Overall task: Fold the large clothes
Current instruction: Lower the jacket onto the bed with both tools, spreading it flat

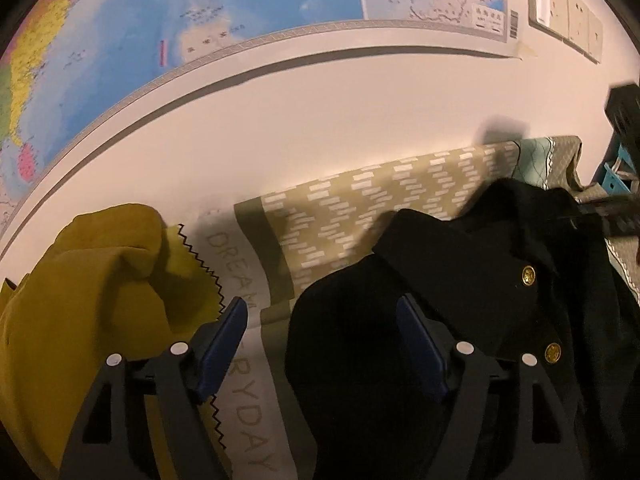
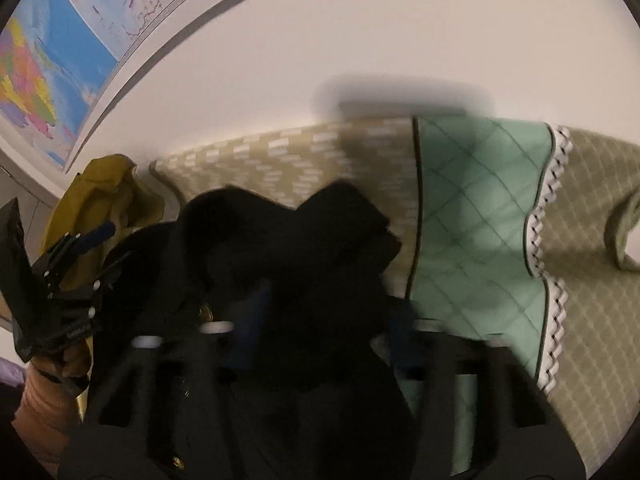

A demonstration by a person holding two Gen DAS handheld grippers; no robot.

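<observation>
**Black jacket bunched on the bed — nothing gripped for certain**

Your task piece, the black heavy-cloth jacket with round gold buttons [image 1: 460, 280], lies in a crumpled heap on the patterned bed cover [image 1: 360, 208], near the white wall [image 1: 320, 120]. Beside it, apart from it, sits a rumpled mustard-yellow garment [image 1: 92, 280].

Your left tongs [image 1: 320, 344] stand wide open: one blue pad [image 1: 224, 348] is over the yellow cloth's zigzag edge, the other against the edge of the black heap, with only the lettered bed cover between them. Your right tongs [image 2: 316, 320] are down in the black cloth, but the view is blurred and dark — I cannot tell whether they are open or clamped on a fold.

Expect the jacket to be soft and floppy yet fairly weighty; it looks thick, and it will likely sag and drag rather than slide. The buttoned front placket [image 1: 500, 292] and the collar are the firmer parts, so take hold there or at a shoulder seam, not in the loose middle. Grip one layer only if you can, or the heap may lift as a lump.
</observation>
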